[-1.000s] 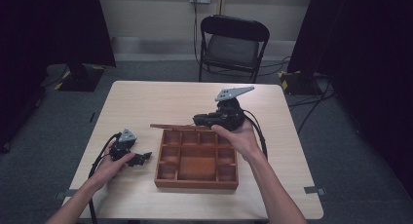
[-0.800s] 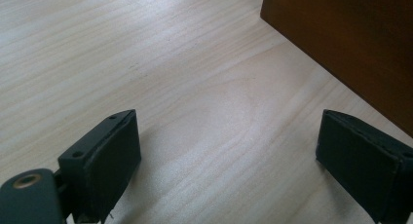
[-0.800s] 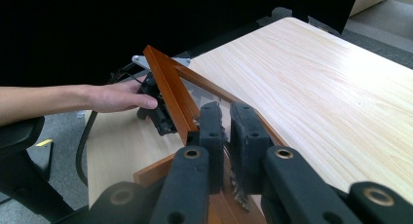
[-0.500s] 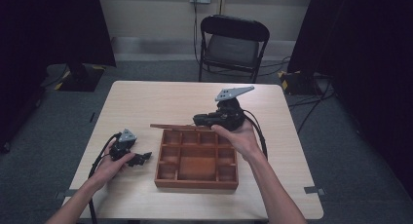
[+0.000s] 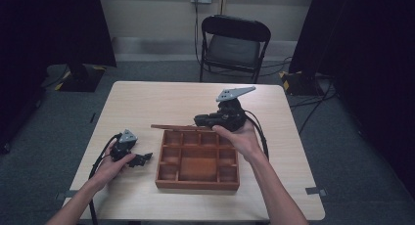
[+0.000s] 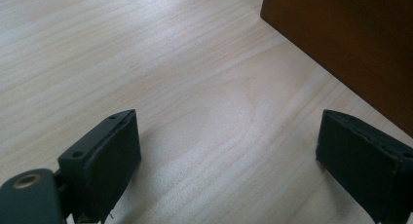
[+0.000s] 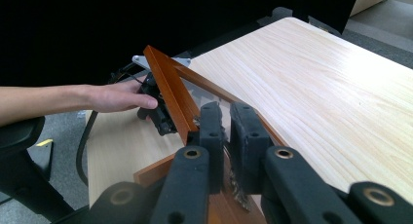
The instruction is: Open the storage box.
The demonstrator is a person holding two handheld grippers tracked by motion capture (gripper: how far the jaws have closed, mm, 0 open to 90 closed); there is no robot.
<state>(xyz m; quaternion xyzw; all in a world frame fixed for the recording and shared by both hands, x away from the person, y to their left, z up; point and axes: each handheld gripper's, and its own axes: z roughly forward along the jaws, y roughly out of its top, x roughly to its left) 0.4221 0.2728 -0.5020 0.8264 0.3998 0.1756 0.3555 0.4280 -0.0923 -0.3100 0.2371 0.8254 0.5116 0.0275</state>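
In the high view, a brown wooden tray with many compartments [image 5: 197, 160] is seen lying flat on the pale wooden table [image 5: 161, 100], with a thin lid framed in the same brown wood [image 5: 169, 127] raised along its far edge; that the lid has a clear pane is shown by the right gripper view alone, where the frame [image 7: 168, 90] is seen from close by. In that view the right gripper [image 7: 225, 118] is seen with its two black jaws brought together on the lid's edge. In the high view this gripper [image 5: 201, 121] is found at the tray's far right corner, the lid running leftward from it. The left gripper [image 5: 142, 159] is rested on the table just left of the tray, apart from it; in its own view [image 6: 226, 151] the jaws stand wide apart over bare wood, the tray's dark side wall [image 6: 341, 44] just beyond the right-hand one. One tray, one lid, two grippers and one black folding chair [image 5: 234, 44] are counted.
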